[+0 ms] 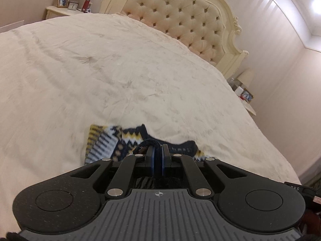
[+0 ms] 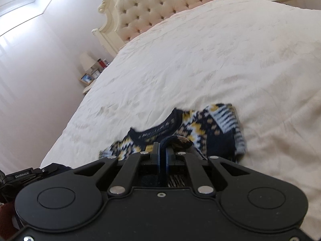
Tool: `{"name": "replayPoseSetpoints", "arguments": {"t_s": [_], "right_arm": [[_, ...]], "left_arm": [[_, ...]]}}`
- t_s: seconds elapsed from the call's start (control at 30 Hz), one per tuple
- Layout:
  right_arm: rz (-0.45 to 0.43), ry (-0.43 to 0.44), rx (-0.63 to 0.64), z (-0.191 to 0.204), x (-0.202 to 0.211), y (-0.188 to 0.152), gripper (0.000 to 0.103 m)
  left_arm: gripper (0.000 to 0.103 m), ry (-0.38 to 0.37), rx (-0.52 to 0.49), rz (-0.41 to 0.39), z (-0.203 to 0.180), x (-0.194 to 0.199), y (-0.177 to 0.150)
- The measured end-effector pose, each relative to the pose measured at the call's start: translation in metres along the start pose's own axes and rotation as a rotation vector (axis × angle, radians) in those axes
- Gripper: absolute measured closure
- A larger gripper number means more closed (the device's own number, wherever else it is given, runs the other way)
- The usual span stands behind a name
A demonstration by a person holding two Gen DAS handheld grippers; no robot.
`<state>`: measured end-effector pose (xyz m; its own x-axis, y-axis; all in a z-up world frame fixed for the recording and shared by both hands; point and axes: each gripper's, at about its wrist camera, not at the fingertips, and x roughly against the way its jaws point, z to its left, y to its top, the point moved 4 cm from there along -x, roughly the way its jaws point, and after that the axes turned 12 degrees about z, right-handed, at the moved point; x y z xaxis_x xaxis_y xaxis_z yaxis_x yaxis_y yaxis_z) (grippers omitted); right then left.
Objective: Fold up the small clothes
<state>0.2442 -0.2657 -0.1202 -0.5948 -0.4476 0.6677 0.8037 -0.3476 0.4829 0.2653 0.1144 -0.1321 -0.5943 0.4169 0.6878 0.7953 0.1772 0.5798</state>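
Observation:
A small knitted sweater (image 1: 108, 142) in navy, yellow and white lies on the cream bedspread (image 1: 100, 70), just beyond both grippers. My left gripper (image 1: 158, 146) is shut on a dark edge of the sweater near its neck. In the right wrist view the sweater (image 2: 210, 128) spreads ahead and to the right, and my right gripper (image 2: 162, 147) is shut on its dark edge as well. The cloth under both grippers is hidden by their bodies. The sweater looks motion-blurred.
A tufted cream headboard (image 1: 180, 16) stands at the far end of the bed. A nightstand (image 1: 60, 10) with lamp, photo frame and red bottle is far left. Another nightstand (image 1: 246, 98) is at the right bedside. The other gripper's body (image 2: 22, 175) shows at the lower left.

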Motion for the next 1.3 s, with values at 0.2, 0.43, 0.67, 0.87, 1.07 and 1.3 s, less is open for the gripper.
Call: {"name": "replayPoseSetpoints", "arguments": {"t_s": [0.2,0.43,0.67,0.87,1.07,1.3], "right_arm": [[0.021,-0.046,-0.040,-0.006,-0.038,0.032,0.091],[0.100,-0.110,-0.048,-0.015,-0.090,0.058,0.090],[0.162,-0.140,-0.040,-0.023,-0.120,0.072,0.088],[0.225,-0.157,-0.041,-0.040,-0.139,0.076,0.083],[0.190,-0.181,0.055,-0.037,-0.131,0.077,0.046],[0.131,-0.230,0.212,-0.027,-0.114,0.067,0.007]], "left_arm": [[0.097,-0.001,0.001,0.040,0.010,-0.039,0.032],[0.097,0.052,0.033,0.075,0.031,-0.078,0.059],[0.095,0.136,0.008,0.115,0.037,-0.084,0.057],[0.074,0.177,-0.036,0.189,0.029,-0.079,0.020],[0.058,0.210,-0.154,0.294,0.010,-0.084,-0.025],[0.018,0.265,-0.237,0.386,0.001,-0.100,-0.048]]}}
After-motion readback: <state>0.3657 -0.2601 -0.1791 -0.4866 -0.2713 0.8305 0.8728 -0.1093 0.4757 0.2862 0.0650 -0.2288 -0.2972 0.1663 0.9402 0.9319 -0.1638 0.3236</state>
